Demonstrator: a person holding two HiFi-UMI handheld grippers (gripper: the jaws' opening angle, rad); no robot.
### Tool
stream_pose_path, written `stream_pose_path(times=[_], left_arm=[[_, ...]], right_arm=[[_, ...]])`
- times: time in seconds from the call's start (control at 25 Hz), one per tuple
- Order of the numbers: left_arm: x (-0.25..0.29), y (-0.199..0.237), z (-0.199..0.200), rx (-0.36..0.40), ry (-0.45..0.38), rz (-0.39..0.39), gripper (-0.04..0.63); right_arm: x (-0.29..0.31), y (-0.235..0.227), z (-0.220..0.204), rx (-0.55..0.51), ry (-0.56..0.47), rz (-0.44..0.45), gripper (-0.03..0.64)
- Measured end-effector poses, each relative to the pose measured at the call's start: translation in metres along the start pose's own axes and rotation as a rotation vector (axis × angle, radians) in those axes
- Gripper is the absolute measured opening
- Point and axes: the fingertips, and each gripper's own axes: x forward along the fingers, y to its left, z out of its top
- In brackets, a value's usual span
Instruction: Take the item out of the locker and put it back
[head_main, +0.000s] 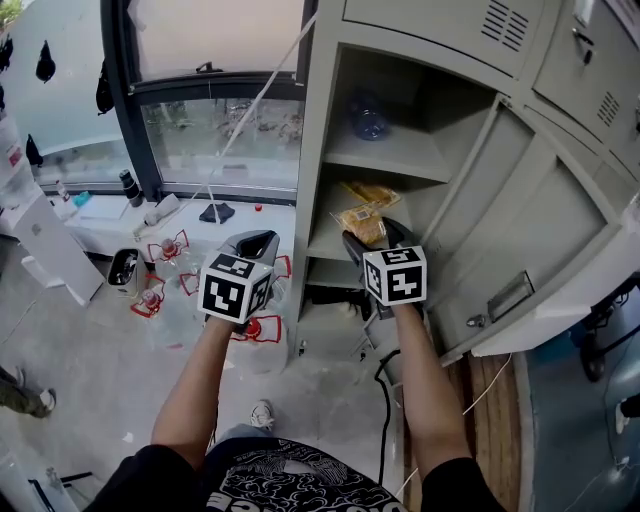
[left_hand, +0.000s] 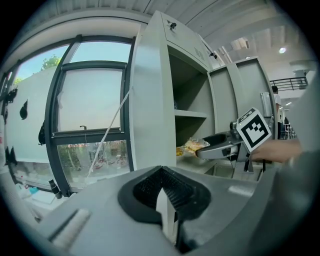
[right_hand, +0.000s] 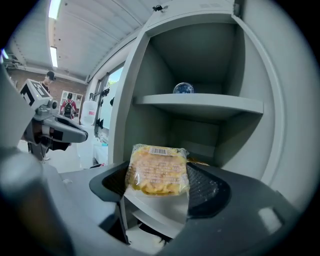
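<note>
Yellow snack pkt (right_hand: 157, 170) (barcode up) held upright at locker (right_hand: 125, 125).

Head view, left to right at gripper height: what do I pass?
Dark bottle → left hand-held gripper → right hand-held gripper, gripping the snack packet → open locker door.

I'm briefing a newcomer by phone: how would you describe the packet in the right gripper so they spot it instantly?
Find the open grey locker beside the window, then its middle shelf. Over that shelf the right gripper clamps a clear-wrapped yellow snack packet with a white barcode label. Unlike the second yellow packet lying farther back, it sits between the jaws.
</note>
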Motion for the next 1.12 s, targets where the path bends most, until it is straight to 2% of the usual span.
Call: stream_pose_path(times=[0.6,1.12], left_arm=[[0.008,0.031,-0.014,-0.010,0.028,0.009,0.000],[0.004,0.036,-0.020,-0.016,0.034,0.009,0.000]], right_arm=[[0.054,-0.008,-0.028,-0.037,0.168,0.021,0.371],[0.060,-0.007,-0.039,0.003,0.204,0.034,0.376]])
